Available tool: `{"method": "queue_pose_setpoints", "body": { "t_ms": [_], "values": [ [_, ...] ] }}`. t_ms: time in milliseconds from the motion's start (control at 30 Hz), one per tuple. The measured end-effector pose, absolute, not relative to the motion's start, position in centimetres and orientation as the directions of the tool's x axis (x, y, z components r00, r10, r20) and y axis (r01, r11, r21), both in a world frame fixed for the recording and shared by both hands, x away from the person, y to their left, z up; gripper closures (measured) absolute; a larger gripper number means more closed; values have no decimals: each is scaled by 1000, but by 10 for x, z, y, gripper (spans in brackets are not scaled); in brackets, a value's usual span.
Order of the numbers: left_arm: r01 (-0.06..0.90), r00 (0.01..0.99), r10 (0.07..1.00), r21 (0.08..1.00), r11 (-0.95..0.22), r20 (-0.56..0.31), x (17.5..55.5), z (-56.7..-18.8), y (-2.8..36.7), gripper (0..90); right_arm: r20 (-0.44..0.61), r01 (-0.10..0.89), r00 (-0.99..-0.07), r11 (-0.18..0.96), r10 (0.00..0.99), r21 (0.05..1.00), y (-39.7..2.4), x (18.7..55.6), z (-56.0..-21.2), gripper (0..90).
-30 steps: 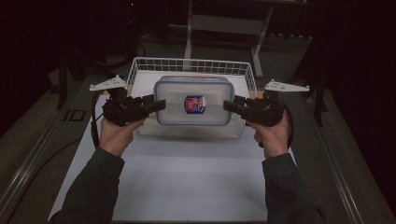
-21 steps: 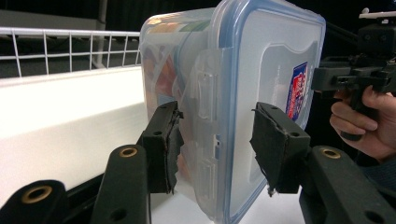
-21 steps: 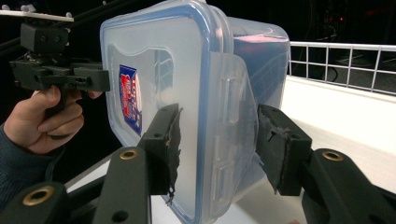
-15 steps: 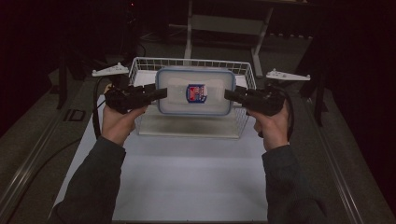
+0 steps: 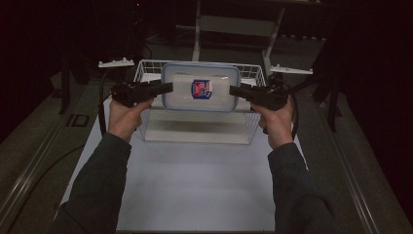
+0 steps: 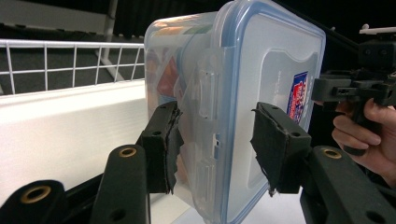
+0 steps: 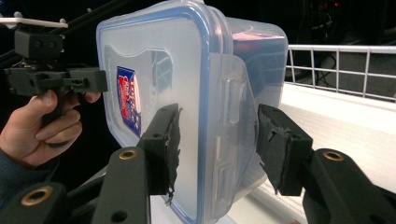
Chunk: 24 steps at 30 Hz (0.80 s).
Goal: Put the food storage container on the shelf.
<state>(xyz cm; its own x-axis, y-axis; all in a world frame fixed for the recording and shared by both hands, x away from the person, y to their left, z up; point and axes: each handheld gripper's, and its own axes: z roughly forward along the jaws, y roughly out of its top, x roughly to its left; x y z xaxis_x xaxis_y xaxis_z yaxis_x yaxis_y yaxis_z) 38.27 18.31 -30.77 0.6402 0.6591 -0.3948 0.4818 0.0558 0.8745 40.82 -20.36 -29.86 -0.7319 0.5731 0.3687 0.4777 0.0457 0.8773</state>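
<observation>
Holding clear rectangular plastic box with blue-rimmed snap lid (image 5: 200,87) between your two grippers, in air over white wire basket (image 5: 146,73). Left gripper (image 5: 165,87) pinches one short end at clip flap; right gripper (image 5: 235,90) pinches opposite end. Walls stiff but smooth, likely slippery; some contents inside, so moderate weight. Keep pads (image 6: 164,140) on latch ends, box level.
</observation>
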Motion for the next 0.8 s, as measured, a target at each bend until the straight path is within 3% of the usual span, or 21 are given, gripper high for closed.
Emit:
{"method": "queue_pose_setpoints", "body": {
  "t_ms": [800],
  "values": [
    [520,610,659,850,88,-441,403,-325,184,513,410,533,-687,33,600,846,-200,430,-316,496]
  ]
}}
